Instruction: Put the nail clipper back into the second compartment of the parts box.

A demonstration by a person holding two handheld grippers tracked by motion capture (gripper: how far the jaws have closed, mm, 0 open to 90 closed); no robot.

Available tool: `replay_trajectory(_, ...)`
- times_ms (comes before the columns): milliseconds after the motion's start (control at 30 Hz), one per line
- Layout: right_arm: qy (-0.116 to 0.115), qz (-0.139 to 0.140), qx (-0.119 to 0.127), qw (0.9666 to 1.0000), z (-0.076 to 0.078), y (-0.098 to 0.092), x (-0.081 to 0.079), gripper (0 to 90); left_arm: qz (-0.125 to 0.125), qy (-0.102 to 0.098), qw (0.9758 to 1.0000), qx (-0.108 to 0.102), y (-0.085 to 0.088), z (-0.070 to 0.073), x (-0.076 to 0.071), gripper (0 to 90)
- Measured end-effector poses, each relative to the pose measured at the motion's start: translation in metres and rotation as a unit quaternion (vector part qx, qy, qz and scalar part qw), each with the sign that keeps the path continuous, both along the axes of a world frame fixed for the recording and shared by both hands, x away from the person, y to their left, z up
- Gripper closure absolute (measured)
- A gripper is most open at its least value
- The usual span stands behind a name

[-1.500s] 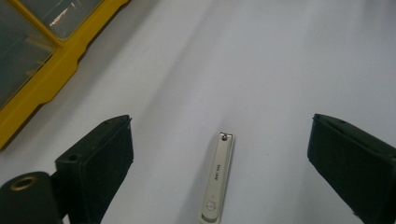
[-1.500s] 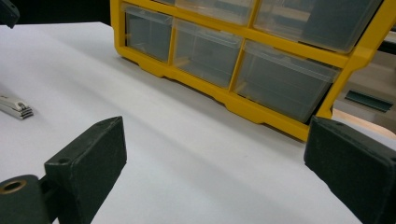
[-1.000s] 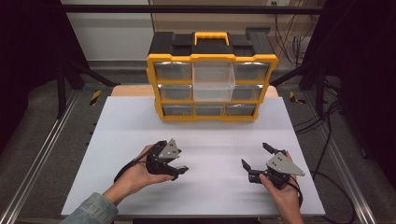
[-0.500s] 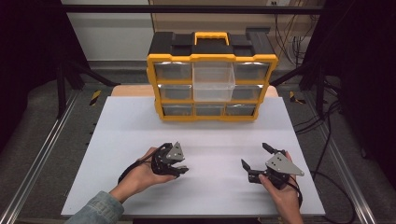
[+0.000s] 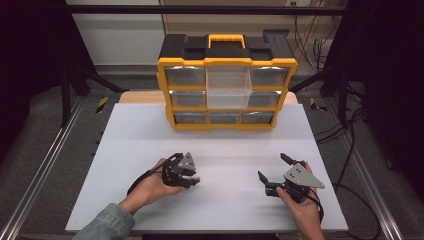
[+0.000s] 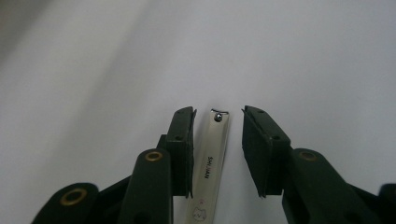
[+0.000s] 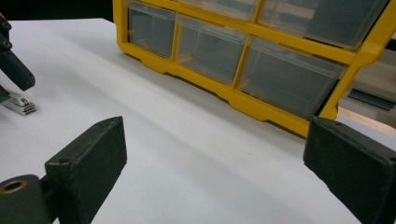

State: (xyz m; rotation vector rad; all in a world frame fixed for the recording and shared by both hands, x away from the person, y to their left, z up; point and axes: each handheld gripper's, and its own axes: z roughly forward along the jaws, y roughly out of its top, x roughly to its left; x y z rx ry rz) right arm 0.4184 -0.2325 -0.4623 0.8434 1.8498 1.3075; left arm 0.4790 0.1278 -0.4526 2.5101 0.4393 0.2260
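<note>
Near the white table's (image 5: 150, 130) front edge, the left gripper's (image 6: 217, 154) fingers, just closing, straddle a flat, slick steel nail clipper (image 6: 212, 163) without pinching; light and rigid, best gripped across its long edges; right gripper (image 5: 272, 169) gapes.

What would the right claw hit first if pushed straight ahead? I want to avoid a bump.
Probably the yellow drawer organizer: the right claw, jaws wide open and empty, points over bare white tabletop toward its bottom row of clear drawers. Depth is hard to judge.

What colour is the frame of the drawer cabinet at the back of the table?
Yellow, with a black top; the drawer cabinet shows best in the high view.
</note>
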Motion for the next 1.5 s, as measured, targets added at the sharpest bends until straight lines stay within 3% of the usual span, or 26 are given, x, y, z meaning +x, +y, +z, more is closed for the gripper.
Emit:
replay_trajectory(1067, 0.001, 0.002, -0.006, 1.0, -0.0007, 0.0004, 0.0004, 6.5, -0.003, 0.023, 0.9993, 0.031, -0.0054, -0.0069, 0.0081, 72.5)
replay_trajectory(1500, 0.002, 0.003, -0.006, 1.0, -0.0008, 0.0005, 0.0002, 6.5, 0.001, 0.031, 0.9993, 0.021, -0.0039, -0.0062, 0.0079, 76.7)
